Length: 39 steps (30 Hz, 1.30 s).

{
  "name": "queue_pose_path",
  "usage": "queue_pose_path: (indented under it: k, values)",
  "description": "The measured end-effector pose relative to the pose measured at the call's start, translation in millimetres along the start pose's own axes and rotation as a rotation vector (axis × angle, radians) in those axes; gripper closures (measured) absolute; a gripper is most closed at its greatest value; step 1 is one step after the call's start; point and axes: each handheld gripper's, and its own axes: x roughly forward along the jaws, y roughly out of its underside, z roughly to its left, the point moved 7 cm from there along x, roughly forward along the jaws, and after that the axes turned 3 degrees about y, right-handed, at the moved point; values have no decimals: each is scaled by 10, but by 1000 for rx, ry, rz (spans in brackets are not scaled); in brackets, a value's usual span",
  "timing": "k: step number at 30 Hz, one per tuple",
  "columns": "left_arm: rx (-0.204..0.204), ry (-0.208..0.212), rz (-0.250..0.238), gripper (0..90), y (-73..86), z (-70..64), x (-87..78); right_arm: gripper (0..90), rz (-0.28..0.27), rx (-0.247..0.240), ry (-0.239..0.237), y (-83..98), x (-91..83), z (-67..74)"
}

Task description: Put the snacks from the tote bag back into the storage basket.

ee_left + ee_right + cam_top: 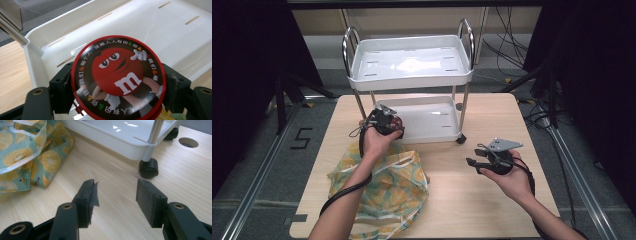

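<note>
A round red-rimmed tin (117, 77), printed with a red candy figure and a white "m", sits between the jaws of my left gripper (117, 85), which is shut on its sides. In the high view that gripper (384, 121) holds the tin (395, 123) at the front left edge of the lower tray (432, 117) of a small white cart. The tray's white floor (155, 32) lies just beyond the tin. My right gripper (115, 195) stands open above bare wood, nothing between its pads; in the high view it (473, 156) hovers at the table's right.
A lemon-print cloth bag (382, 187) lies crumpled at the front left of the wooden table (452, 200). The cart's upper tray (409, 62) has chrome handles. A black caster (148, 168) and a round hole (188, 142) in the tabletop lie ahead of the right gripper.
</note>
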Motion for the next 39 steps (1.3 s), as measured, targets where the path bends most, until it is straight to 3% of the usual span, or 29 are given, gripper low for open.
queue_pose_path:
  k: [9,11,13,17,22,30,31,39]
  values:
    - [-3,3,7,254,17,-3,24,502,17,11,-8,9,-8,15]
    - [-10,6,7,254,23,-6,32,502,6,-18,-5,7,7,-2]
    - [-23,14,-9,254,25,-11,61,502,6,-18,-6,7,6,-1]
    - [-26,16,9,254,44,-12,65,502,4,11,-4,0,-4,10]
    - [-30,20,8,254,42,-23,70,501,-5,-15,-1,-2,6,0]
    - [-44,27,-3,252,42,-1,88,501,-4,11,-3,-8,-9,10]
    - [-42,30,11,252,48,-2,74,501,-9,-8,3,-8,-2,-6]
    - [-62,39,-5,251,49,-5,93,498,-10,-5,1,-9,-4,-1]
